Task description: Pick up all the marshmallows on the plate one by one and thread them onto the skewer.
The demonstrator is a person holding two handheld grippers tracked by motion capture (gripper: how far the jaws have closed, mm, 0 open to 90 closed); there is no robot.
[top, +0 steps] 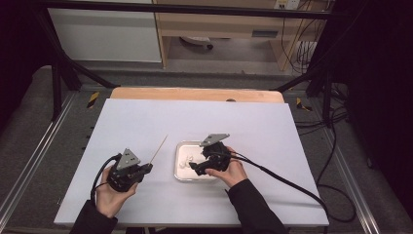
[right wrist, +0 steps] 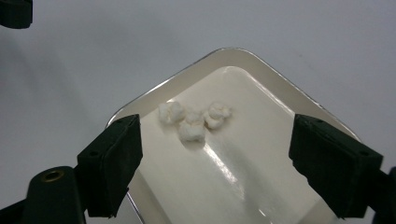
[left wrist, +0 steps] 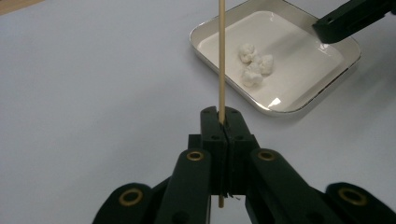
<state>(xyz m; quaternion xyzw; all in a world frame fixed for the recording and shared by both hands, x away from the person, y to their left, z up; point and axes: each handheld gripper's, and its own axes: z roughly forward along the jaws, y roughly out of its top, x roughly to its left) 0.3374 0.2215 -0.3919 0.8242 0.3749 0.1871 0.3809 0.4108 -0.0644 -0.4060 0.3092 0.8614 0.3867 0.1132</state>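
- Left gripper (left wrist: 223, 122) was clenched on a skewer (left wrist: 221, 56); the stick ran straight up the middle of the left gripper view, tip past the top edge
- In the high view the left gripper (top: 146, 168) sat lower left, skewer (top: 159, 148) slanting up-right toward the tray (top: 179, 146)
- Right gripper (right wrist: 212, 163) was released, nothing between the jaws, hovering over the tray (right wrist: 289, 88)
- White lumps (right wrist: 194, 119) sat clustered at centre of the right gripper view, just above the jaw line; upper right in the left gripper view (left wrist: 254, 65)
- Step in hand, as I read it: reaching in to pick one lump
- Next move likely needs the right gripper lowered over a single lump, a soft close so it isn't crushed, then lining it up with the skewer tip
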